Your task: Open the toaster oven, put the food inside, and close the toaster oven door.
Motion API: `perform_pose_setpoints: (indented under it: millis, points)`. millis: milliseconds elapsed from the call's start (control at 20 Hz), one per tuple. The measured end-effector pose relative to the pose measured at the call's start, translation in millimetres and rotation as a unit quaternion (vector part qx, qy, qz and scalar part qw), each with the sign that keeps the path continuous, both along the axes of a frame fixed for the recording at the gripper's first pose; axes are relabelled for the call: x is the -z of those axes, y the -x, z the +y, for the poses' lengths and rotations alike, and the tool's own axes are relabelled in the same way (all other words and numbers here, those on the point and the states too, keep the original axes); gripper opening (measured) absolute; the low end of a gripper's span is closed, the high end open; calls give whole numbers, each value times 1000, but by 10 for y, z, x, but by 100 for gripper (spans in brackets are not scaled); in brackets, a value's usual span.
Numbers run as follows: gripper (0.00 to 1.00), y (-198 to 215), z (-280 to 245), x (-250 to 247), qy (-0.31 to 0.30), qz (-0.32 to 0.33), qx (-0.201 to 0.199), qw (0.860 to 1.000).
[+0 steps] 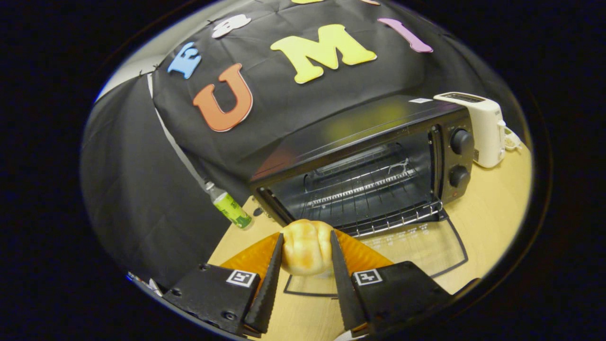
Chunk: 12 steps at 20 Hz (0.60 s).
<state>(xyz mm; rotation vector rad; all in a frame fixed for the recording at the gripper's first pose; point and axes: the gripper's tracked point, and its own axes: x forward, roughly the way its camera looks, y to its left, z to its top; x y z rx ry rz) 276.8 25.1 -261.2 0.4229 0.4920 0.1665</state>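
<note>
The toaster oven (pixel 369 161) stands just beyond the fingers with its glass door (pixel 416 251) already dropped flat onto the wooden table (pixel 492 222), so opening looks done; loading and closing are left. The gripper (pixel 307 248) is clenched on the food, a pale, glossy, lumpy bread roll (pixel 307 244) pressed between both serrated fingers, just short of the wire rack (pixel 378 203); past the boxy black metal oven sits a smooth white toaster (pixel 478 128), and off to the fingers' left lies a small green-labelled bottle (pixel 231 207).
</note>
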Motion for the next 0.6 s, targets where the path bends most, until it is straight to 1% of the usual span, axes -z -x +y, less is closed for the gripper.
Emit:
perform_pose_setpoints:
  millis: [200, 250, 350, 500, 600]
  points:
    - [61, -455, -196, 92, 20, 2, 44, 999]
    - [61, -552, -183, 113, 23, 3, 45, 999]
    - [61, -741, -246, 146, 44, -1, 63, 997]
    - [61, -922, -335, 173, 84, -12, 89, 992]
    - [66, -979, -363, 169, 102, -21, 95, 990]
